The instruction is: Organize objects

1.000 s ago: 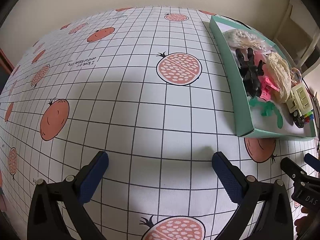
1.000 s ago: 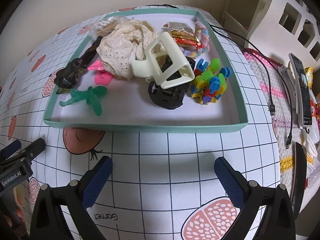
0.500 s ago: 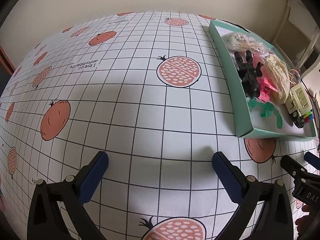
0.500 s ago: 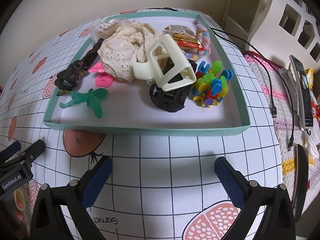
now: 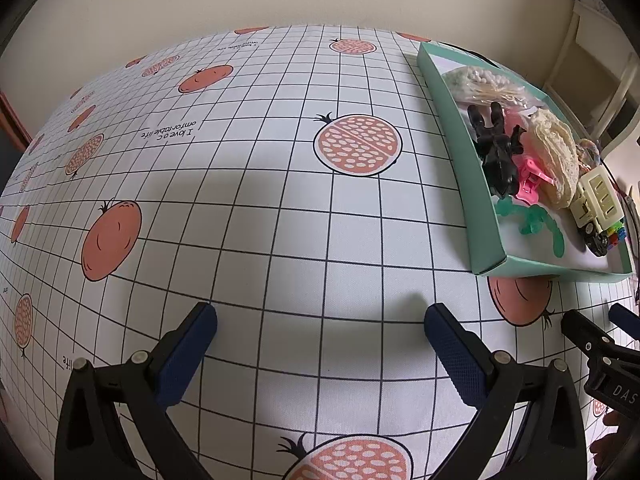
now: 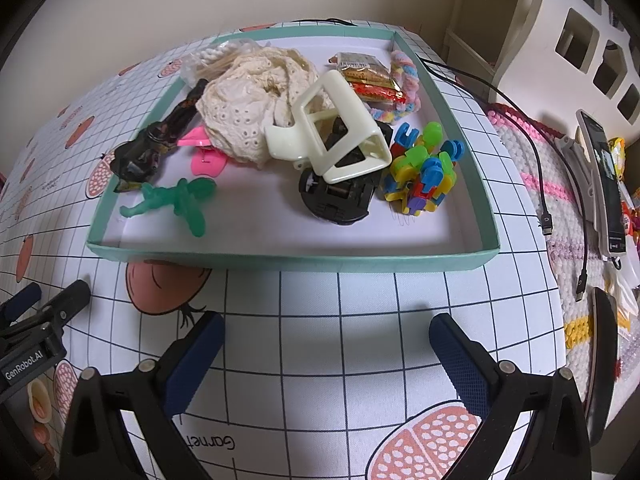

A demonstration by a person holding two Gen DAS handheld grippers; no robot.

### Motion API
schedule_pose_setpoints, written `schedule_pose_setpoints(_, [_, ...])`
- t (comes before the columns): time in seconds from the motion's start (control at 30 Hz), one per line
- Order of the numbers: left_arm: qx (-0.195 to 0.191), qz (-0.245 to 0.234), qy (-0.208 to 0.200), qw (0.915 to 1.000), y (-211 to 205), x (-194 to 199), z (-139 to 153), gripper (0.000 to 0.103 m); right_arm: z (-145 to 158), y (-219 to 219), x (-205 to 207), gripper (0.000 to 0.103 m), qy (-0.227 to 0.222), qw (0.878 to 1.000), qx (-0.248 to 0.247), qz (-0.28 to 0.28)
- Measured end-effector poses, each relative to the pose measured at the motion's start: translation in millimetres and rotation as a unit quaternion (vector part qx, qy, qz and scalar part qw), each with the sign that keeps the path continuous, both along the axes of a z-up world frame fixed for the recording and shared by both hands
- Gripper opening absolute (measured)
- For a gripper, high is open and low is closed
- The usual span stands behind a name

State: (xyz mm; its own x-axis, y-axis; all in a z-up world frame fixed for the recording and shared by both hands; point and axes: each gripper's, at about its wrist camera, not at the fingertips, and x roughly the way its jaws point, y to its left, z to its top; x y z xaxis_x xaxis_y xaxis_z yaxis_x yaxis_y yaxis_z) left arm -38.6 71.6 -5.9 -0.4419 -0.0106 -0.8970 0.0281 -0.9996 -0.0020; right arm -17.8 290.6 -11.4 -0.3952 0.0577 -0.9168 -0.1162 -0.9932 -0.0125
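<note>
A shallow teal box (image 6: 296, 258) sits on the pomegranate-print tablecloth and holds a cream lace cloth (image 6: 252, 96), a cream plastic frame (image 6: 340, 136) on a black round part (image 6: 336, 196), a colourful block cluster (image 6: 424, 168), a green figure (image 6: 172, 200), a black figure (image 6: 156, 140), pink clips (image 6: 204, 156), snack packets (image 6: 368, 76) and a pastel braided ring (image 6: 408, 84). My right gripper (image 6: 326, 340) is open and empty, just in front of the box. My left gripper (image 5: 320, 332) is open and empty over bare cloth, left of the box (image 5: 480, 192).
To the right of the table lie a knitted mat (image 6: 560, 200), black cables (image 6: 536, 152) and a phone on a stand (image 6: 604, 176). White shelving (image 6: 580, 40) stands behind. The wall runs along the table's far edge.
Both grippers have drawn back and risen slightly, so the box and table look a little farther away. Both stay open and nothing in the box has moved.
</note>
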Motion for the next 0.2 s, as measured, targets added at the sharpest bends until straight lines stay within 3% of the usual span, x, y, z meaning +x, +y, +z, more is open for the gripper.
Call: schedule_pose_setpoints(0.2, [0.0, 0.001, -0.004, 1.0, 0.0, -0.1, 0.6, 0.103, 0.2, -1.2, 1.4, 0.103, 0.0, 1.0, 0.0, 0.0])
